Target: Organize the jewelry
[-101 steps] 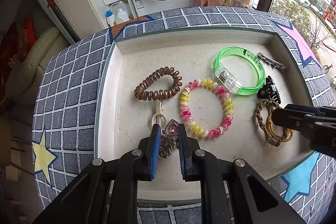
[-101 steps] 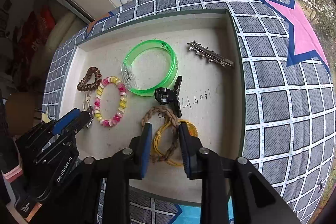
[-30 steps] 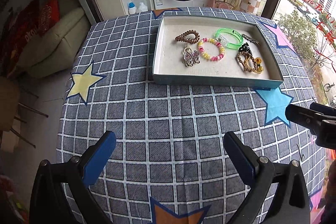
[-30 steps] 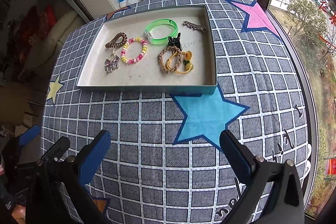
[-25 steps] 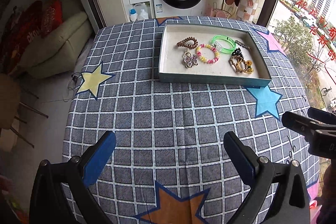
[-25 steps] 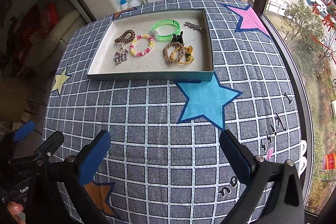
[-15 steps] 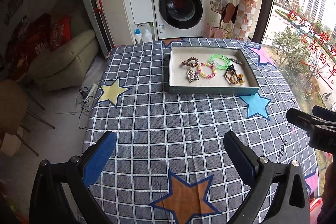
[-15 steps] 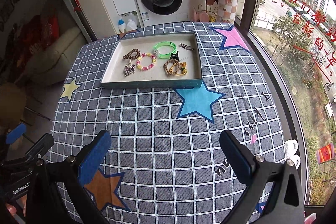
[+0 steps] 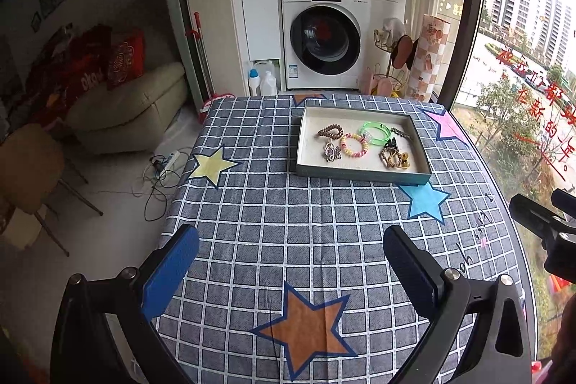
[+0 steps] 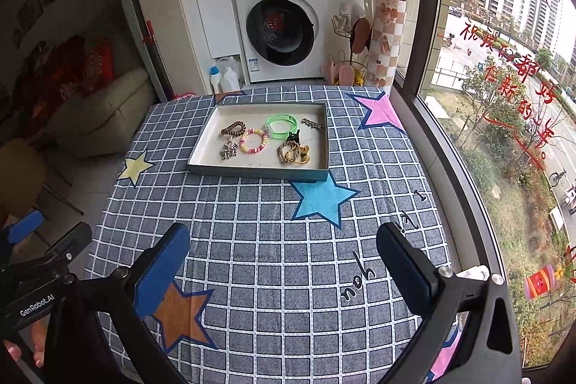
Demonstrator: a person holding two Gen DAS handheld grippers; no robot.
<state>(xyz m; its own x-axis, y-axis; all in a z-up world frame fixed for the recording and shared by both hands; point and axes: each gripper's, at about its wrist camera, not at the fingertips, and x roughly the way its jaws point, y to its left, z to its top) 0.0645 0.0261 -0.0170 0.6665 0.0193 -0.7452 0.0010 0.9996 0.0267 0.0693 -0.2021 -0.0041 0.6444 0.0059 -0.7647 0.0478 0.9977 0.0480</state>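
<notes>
A shallow tray sits far off on the checked tablecloth. In it lie a brown spiral hair tie, a pink and yellow bead bracelet, a green bangle, a silver hair clip, a black claw clip, braided and yellow hair ties and a heart charm. My left gripper is wide open and empty, high above the table's near part. My right gripper is also wide open and empty.
The table wears a grey checked cloth with an orange star and a blue star. A washing machine, a sofa and a chair stand beyond. A large window runs along the right.
Both grippers let go of the jewelry, opened wide and pulled back and up from the tray. The tray now looks small and far.
</notes>
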